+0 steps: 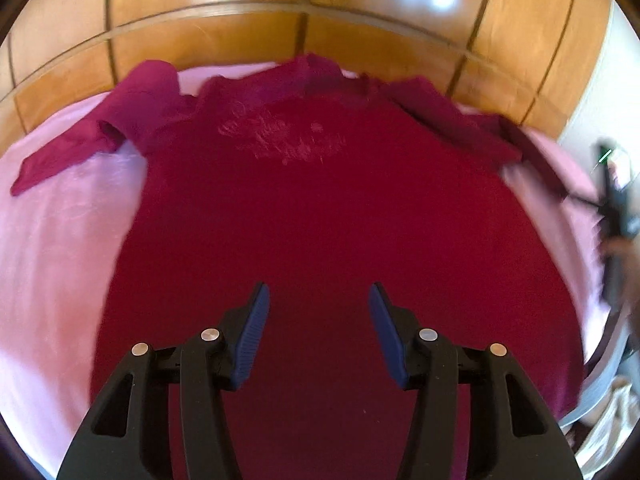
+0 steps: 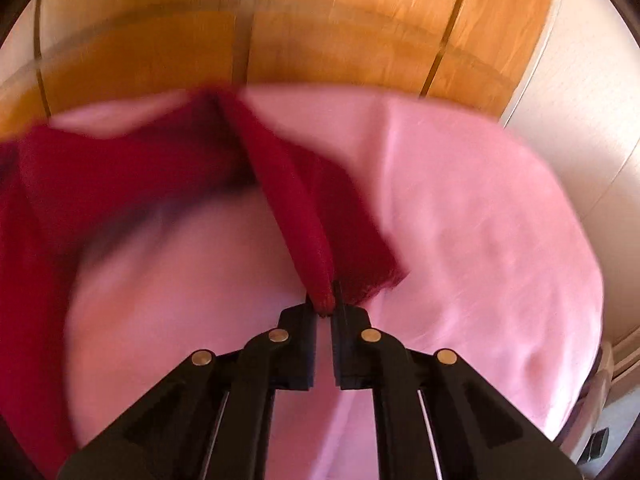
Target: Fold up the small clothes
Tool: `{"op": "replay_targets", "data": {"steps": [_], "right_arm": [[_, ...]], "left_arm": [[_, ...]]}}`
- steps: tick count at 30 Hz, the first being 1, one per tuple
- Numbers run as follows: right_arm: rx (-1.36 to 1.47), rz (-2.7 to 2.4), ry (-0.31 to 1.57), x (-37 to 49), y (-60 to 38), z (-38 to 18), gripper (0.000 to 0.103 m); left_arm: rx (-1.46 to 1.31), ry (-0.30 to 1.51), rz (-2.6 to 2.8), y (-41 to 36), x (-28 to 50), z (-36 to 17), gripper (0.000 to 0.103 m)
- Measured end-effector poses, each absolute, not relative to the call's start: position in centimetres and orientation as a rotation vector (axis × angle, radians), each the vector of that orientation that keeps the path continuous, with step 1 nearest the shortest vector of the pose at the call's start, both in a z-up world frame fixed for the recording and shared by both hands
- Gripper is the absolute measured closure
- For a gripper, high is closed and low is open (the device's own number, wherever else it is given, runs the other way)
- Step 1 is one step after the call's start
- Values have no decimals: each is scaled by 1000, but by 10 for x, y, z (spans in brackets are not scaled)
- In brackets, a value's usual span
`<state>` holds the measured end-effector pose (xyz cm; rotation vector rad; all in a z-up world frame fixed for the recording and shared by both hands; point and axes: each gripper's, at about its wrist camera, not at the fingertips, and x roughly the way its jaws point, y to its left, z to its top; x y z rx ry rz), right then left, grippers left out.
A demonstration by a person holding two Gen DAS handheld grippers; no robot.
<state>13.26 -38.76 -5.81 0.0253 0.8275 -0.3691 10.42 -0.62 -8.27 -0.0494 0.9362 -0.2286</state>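
Now, on the left, the left hand-held gripper hangs with jaws apart over the lower body of the crimson shirt, which lies flat on the pink bed sheet, collar away. Over on the right, the right hand-held gripper is clamped on the sleeve's cuff, nearer it, the sleeve's length running up-left toward the body.

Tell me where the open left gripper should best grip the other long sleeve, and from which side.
Probably the cuff of the free sleeve, approached from the outer left over the pink sheet: it lies flat, clear of the body. The left gripper hovers open.
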Motion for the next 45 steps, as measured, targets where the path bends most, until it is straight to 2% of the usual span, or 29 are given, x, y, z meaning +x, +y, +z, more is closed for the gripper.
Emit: {"op": "replay_targets", "data": {"steps": [6,9,13,19,21,23,24,25,26,27,29,31,36,41,45], "right_arm": [[157,-396,660,88,-445,43,98],[239,-479,641,86,-490,59,98],[319,-621,721,112,-550,27,98],[251,-853,987,137,-593,-85,98],[289,-844,1016,135,-591,-102,97],[263,-842,1001,134,-582,-104,91],[251,-830,993,134,-580,-96,80],[235,-827,983,134,-575,-91,49],[199,-840,949,130,-562,-80,36],[166,-839,907,130,-548,-69,28],[118,-775,836,126,-517,-45,28],[121,-688,788,127,-485,-28,17],[145,-331,735,145,-374,-14,14],[172,52,787,168,-241,-36,15],[138,162,883,185,-166,-74,17]], "left_arm": [[-59,954,-232,-2,106,-96,50],[-76,953,-228,-1,105,-97,49],[-77,955,-221,-3,105,-96,49],[-70,965,-211,-5,107,-97,49],[-70,971,-211,-4,109,-96,49],[-95,981,-220,-1,111,-92,48],[-120,981,-231,3,111,-90,46],[-174,974,-240,14,110,-84,40],[-198,964,-236,22,110,-81,38],[-227,946,-217,35,109,-76,38],[-266,911,-137,69,107,-66,38],[-282,877,-26,106,106,-60,37],[-437,844,284,225,106,-61,35],[-601,772,437,325,121,-59,35],[-583,765,450,361,159,-58,35]]}}
